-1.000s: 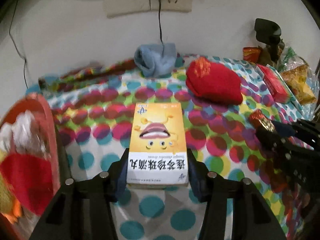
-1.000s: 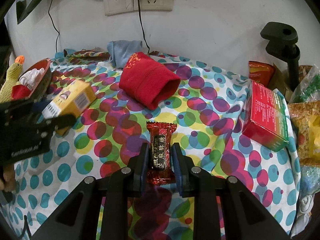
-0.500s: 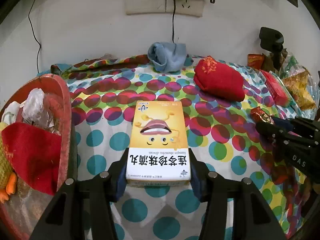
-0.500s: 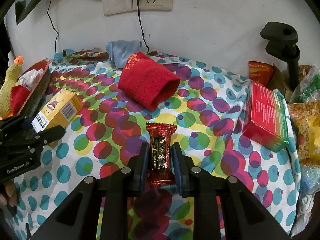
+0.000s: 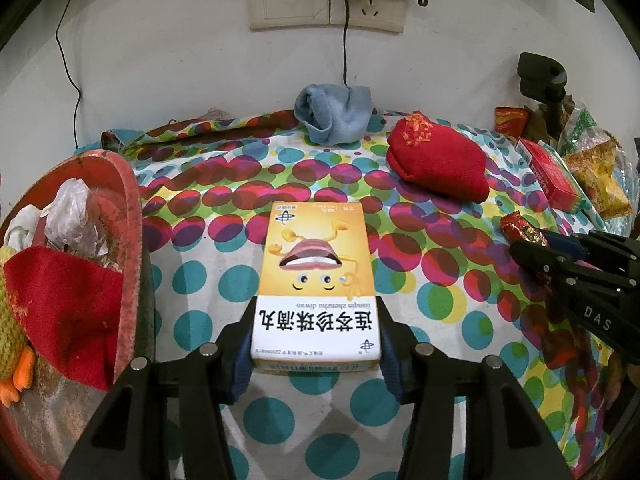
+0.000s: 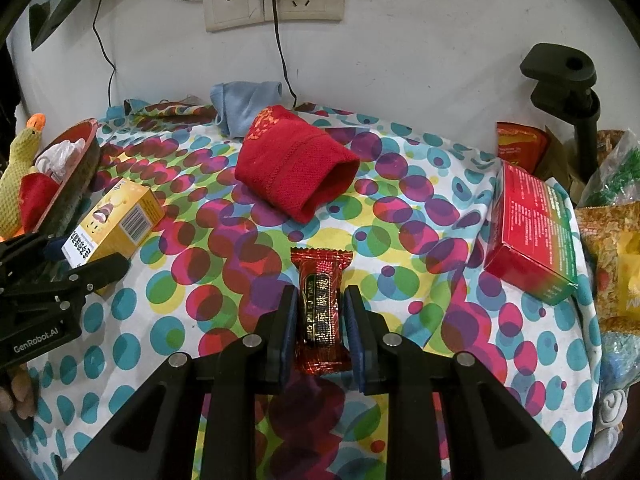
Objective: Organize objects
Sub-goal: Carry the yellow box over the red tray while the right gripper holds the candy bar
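The surface was spread with a white cloth printed in coloured dots, running back to a white wall. At its left edge sat a red basket, which held a red cloth, crumpled clear plastic and a yellow plush duck against its outer side. A folded red towel lay toward the back of the surface, with a bundled blue cloth just behind it by the wall. A red box lay flat near the right edge, beside a heap of snack bags.

The left gripper held the yellow medicine box by its near end, blue pads pressed on both long sides; the box hung over the middle of the surface, just right of the basket. The right gripper was nearly closed, clamped on a red candy bar in a crinkled wrapper, above the surface in front of the towel. Fingers of the person's hand showed below the left gripper at the frame's left edge.
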`<state>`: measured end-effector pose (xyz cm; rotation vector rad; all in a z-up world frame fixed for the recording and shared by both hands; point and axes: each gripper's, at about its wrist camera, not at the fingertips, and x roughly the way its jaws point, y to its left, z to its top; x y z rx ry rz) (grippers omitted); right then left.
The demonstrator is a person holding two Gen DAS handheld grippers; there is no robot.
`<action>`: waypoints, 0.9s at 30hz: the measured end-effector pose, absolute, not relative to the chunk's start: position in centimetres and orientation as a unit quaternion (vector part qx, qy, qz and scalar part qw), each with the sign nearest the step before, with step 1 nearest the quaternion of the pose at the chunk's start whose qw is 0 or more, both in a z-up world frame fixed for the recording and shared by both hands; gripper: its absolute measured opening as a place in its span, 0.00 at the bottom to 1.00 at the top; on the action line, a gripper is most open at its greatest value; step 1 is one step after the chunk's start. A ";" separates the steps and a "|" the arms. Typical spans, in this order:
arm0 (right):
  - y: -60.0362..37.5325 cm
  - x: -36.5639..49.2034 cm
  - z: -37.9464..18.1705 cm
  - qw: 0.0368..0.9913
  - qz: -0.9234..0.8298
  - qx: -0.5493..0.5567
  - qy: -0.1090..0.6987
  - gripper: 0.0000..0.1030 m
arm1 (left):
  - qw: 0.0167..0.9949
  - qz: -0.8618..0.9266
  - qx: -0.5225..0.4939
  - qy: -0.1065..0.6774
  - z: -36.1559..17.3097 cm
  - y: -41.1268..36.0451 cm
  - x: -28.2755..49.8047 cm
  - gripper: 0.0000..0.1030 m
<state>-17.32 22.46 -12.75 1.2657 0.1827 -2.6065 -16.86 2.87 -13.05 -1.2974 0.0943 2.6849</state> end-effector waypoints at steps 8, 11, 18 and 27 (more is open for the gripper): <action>22.4 -17.4 -12.8 0.118 -0.892 0.432 0.064 0.23 | 0.082 0.904 -0.416 0.054 -12.6 3.5 -16.3 0.51; 22.6 -17.4 -12.8 0.118 -0.891 0.433 0.063 0.23 | 0.091 0.903 -0.417 0.056 -12.4 3.8 -15.7 0.51; 22.5 -17.4 -12.8 0.118 -0.892 0.432 0.064 0.23 | 0.100 0.909 -0.400 0.060 -10.1 3.9 -14.1 0.51; 22.4 -17.4 -12.8 0.118 -0.892 0.432 0.064 0.23 | 0.101 0.916 -0.380 0.080 -7.8 2.3 -12.0 0.51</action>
